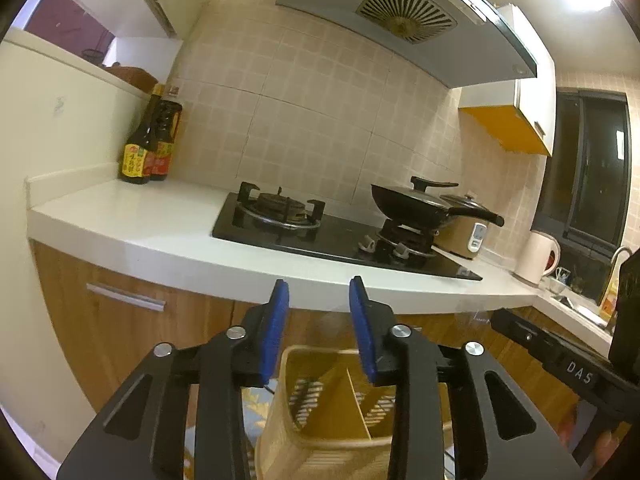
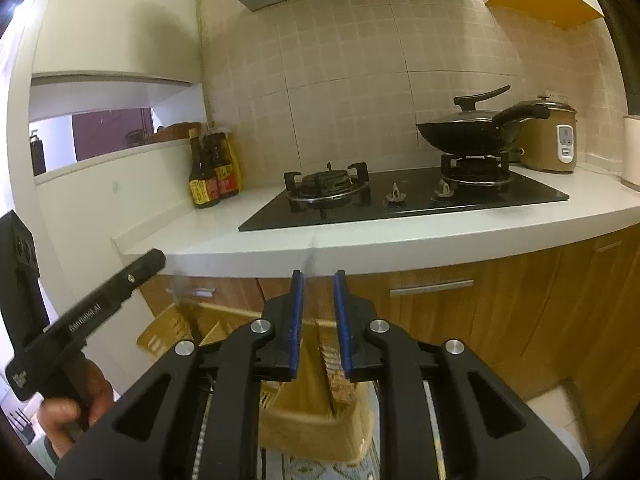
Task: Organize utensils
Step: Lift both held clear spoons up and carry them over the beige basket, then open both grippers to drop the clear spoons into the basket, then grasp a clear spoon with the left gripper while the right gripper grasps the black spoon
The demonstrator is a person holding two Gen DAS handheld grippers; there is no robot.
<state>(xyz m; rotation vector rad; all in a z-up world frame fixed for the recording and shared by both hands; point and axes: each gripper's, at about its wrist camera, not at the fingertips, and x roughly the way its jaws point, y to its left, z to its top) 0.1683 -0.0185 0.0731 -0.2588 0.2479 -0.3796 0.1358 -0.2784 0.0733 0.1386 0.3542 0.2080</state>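
Utensil holder was sitting low down, below the edge of the tabletop and in front of the wooden cabinet doors, right under both tools. Looked like a tan woven or slotted plastic caddy with a divider splitting it into compartments, and I couldn't spot any utensils in it from these angles.

Left tool had its blue pads parted with nothing between them, just hanging above the holder's open top. Right tool was narrower, a slim gap between the pads and also gripping nothing that I could make out; the holder showed through the gap lower down. A hand was wrapped round the left tool's grip in the right view.

My guess on handling: the thing seemed light and fairly stiff, maybe a bit flexy at the slotted walls, not fragile. Empty, it'd tip easily if nudged. I'd pinch the top rim or the middle divider, since the body was too wide for those pads.
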